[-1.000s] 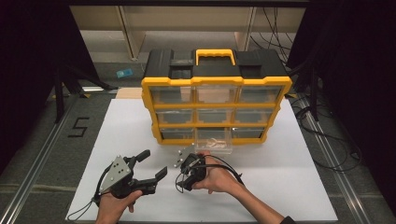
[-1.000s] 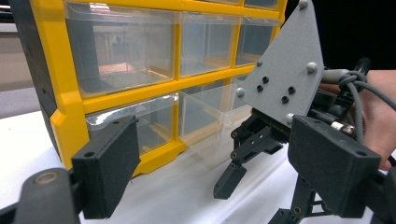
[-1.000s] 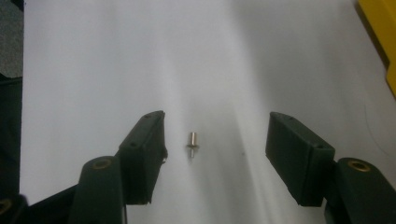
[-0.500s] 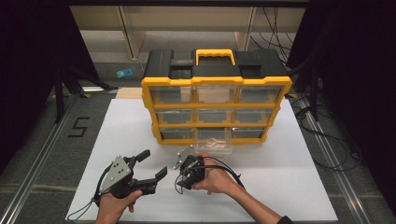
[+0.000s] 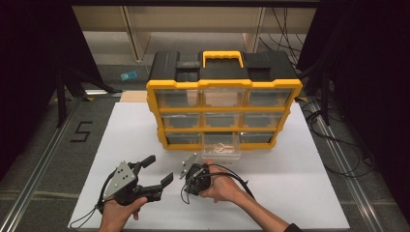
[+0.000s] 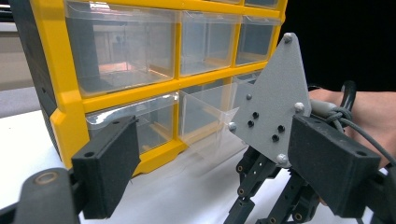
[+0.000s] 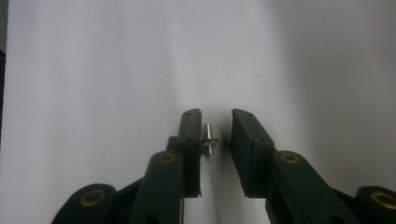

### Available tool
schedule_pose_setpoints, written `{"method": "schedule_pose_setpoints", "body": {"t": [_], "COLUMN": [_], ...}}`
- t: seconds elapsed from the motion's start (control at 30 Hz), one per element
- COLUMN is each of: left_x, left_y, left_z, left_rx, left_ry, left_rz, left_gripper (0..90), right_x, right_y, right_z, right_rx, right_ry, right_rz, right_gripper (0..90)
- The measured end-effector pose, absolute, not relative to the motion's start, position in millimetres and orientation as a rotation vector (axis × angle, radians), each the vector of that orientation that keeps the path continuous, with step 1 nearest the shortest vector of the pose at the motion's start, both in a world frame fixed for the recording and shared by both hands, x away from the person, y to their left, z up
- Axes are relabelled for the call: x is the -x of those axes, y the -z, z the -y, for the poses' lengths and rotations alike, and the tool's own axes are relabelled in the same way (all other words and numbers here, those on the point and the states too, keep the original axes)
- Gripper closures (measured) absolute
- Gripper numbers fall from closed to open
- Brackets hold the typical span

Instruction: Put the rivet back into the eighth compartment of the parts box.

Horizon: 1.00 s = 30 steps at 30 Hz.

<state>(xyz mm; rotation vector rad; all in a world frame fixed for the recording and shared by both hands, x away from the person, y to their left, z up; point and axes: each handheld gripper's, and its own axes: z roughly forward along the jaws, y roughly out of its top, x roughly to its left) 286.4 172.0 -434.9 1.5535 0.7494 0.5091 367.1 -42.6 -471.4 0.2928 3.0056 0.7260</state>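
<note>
The small silver metal screw [image 7: 208, 138] lies on the white counter [image 7: 93, 70] between the right gripper [image 7: 215, 116]'s narrowing, not-yet-pinching jaws, its long axis along them, touching the left pad, while the left gripper [image 5: 157, 169] waits spread wide.

White table [image 5: 309, 193] carries yellow drawer organizer [image 5: 223, 111], small screw [image 7: 208, 138].

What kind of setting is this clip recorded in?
Probably a lab or workshop recording bench: a white table boxed in by dark curtains, a yellow parts organiser with clear drawers, and loose cables on the floor.
</note>
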Motion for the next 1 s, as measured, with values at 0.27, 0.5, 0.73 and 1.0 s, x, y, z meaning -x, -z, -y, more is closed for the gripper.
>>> {"method": "schedule_pose_setpoints", "body": {"t": [0.27,0.5,0.73,1.0], "left_x": [-286.1,-286.7,-286.8,-286.7], "left_y": [434.8,435.0,434.8,434.7], "left_z": [-172.1,-172.2,-172.4,-172.3], "left_rx": [-1.548,-1.542,-1.540,-1.542], "left_ry": [-0.509,-0.506,-0.507,-0.507], "left_rz": [-0.752,-0.745,-0.741,-0.745], "left_gripper": [16.8,16.7,16.7,16.8], "right_x": [-368.5,-369.1,-373.4,-373.8], "right_y": [473.4,468.4,454.8,441.2], "right_z": [41.5,43.6,53.7,62.6], "right_rx": [-0.231,-0.258,-0.294,-0.312], "right_ry": [-0.766,-0.776,-0.850,-0.903], "right_rz": [-2.991,-2.984,-2.953,-2.926], "right_gripper": [82.7,83.0,83.0,83.0]}}
